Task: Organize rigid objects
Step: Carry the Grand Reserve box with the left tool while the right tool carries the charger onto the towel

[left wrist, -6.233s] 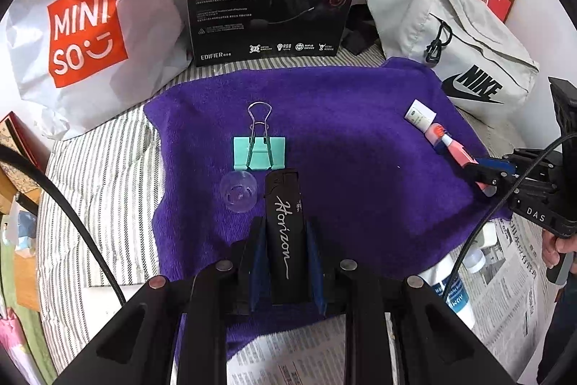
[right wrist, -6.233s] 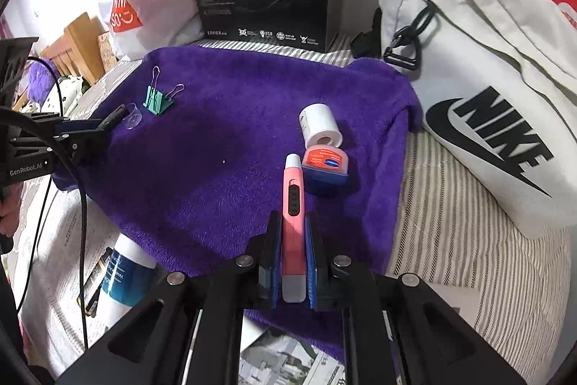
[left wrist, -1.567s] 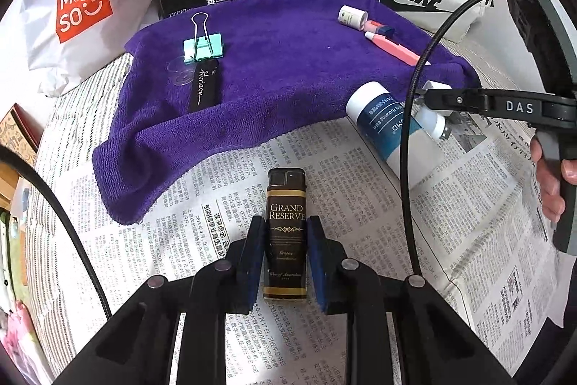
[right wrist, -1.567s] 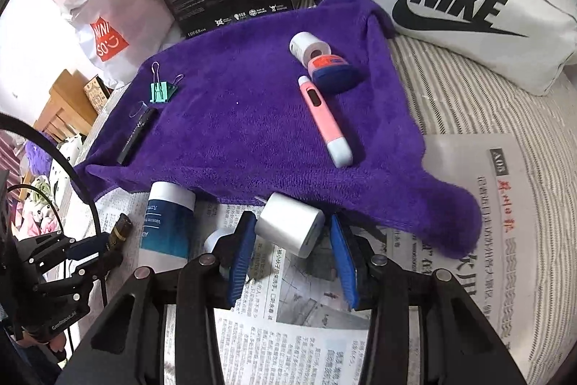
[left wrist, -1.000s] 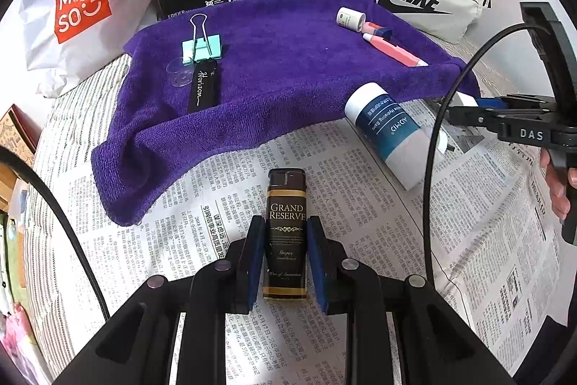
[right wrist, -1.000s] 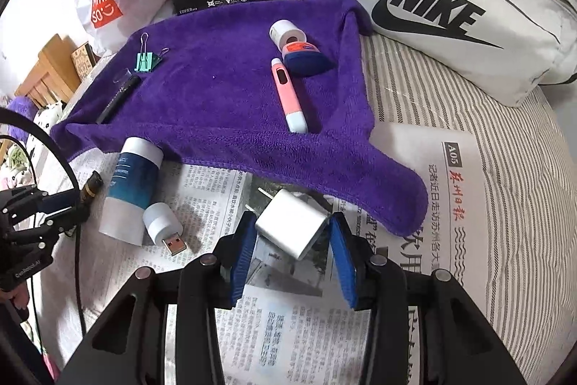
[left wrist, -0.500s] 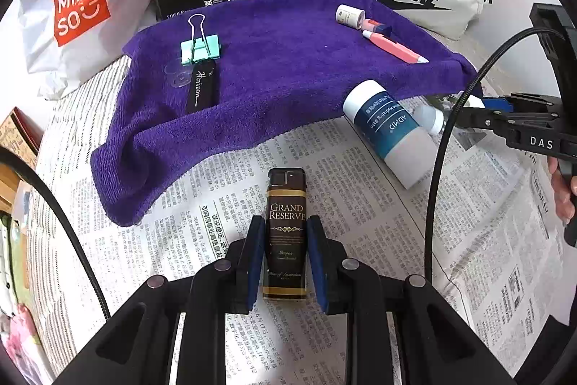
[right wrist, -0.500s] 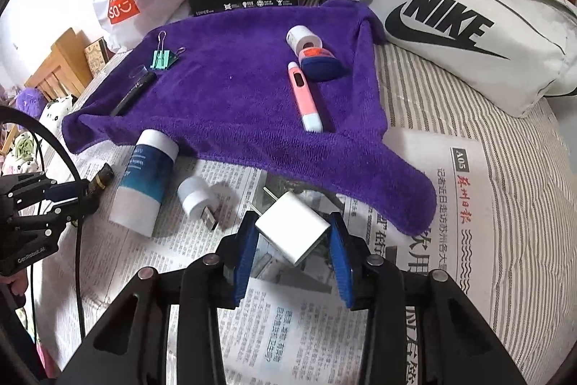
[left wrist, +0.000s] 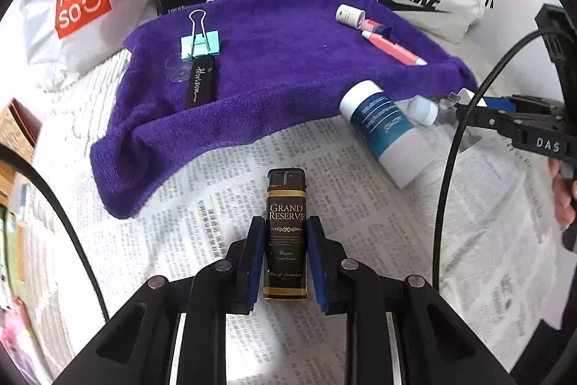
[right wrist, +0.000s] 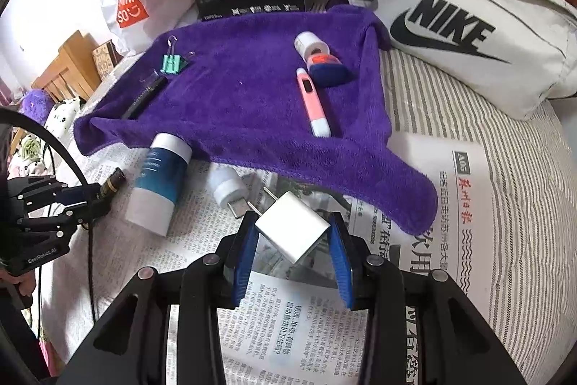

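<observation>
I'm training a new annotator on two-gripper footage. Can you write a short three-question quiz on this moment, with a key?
1. True or false: the green binder clip lies on the newspaper.
2. What does the left gripper hold? A) the pink pen B) the Grand Reserve lighter C) the blue and white bottle
3. Fill in: the right gripper has its jaws shut on the white ____.

Key:
1. False; it lies on the purple towel.
2. B
3. charger
</observation>
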Available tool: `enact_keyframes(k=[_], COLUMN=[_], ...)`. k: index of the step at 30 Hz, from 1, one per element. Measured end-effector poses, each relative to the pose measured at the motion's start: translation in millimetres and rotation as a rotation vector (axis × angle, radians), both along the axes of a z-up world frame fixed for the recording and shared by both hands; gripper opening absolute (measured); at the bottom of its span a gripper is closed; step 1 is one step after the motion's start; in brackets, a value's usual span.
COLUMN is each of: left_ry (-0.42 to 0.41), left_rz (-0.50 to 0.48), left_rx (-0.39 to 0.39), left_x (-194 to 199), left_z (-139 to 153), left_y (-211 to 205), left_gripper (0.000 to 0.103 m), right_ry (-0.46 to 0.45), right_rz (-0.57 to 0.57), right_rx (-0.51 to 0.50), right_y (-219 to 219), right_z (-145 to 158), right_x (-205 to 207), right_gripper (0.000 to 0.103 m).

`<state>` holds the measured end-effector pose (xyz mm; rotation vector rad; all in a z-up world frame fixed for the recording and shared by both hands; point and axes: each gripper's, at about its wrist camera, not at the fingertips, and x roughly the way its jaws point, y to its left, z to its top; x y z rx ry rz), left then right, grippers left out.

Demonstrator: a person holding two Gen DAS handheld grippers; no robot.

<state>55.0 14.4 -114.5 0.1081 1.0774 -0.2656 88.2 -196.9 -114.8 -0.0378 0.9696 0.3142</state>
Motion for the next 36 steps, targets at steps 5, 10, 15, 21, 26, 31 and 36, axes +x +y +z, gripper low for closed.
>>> enact_keyframes(k=[5,10,15,21,26,31,36], left_ry=[-0.01,-0.024,-0.042,-0.068,-0.09,-0.106,-0.112], left_rz=[0.011,0.01,0.01,0.015,0.032,0.059,0.06], left_rx=[-0.021,-0.031,-0.028,-0.036,-0.034,-0.048,-0.057], left_x=[0.0,1.9,5.3,8.7,15.3,23.0,33.4], left_z=[7.0,15.7,25.6,36.1,41.8,46.4,47.6], left_y=[1.5,2.9,4.2,6.2,8.2,12.4,11.9], left_gripper=[0.023,0.023,0.023,0.023,0.023,0.023,0.023], right_ry=[-0.019,-0.028,-0.034,-0.04,-0.047,-0.055,-0.064], right_rz=[0.011,0.018,0.035,0.053,0.055,0.057,0.061], right_rx=[0.007,0.017,0.026,0.029,0.04,0.049,0.044], right_y=[-1.0,-1.1,3.5,9.5,11.9,13.3,17.5], right_z=[9.3,16.2,22.4,26.2,27.8,29.9,33.0], right_x=[-1.7,-0.7,3.2,8.3,12.0,16.4,24.1], right_gripper=[0.039,0.039,0.039,0.039,0.039,0.039,0.039])
